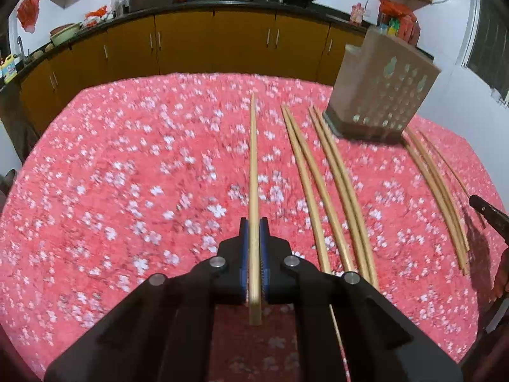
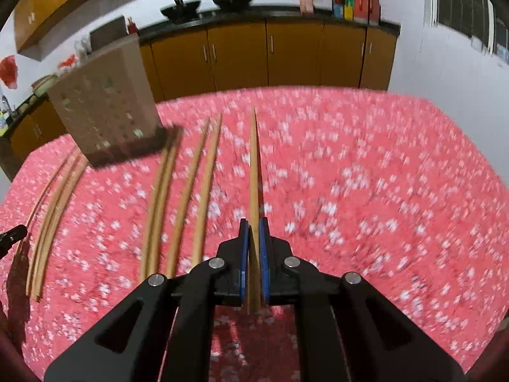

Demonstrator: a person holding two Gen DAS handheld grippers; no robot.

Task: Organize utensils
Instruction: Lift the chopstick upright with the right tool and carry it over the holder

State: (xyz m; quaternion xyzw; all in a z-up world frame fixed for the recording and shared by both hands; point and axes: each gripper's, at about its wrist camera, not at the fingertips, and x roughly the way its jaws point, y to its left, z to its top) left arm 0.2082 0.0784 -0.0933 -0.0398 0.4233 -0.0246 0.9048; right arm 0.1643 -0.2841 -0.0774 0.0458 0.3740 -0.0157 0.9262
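- Your left gripper (image 1: pixel 253 232) is pressed together on one chopstick (image 1: pixel 253 159), which points forward above the pink cloth (image 1: pixel 127 175).
- Your right gripper (image 2: pixel 253 232) pinches another chopstick (image 2: pixel 253 172) in the same way.
- Each stick is held near its thick end, so it can swing or slip out if you tilt it quickly.
- The loose chopsticks (image 1: pixel 321 184) lie in pairs between your hands, and a careless pass can scatter them.
- The holder (image 1: pixel 381 89) stands behind them, and a strike on its rim can tip it.
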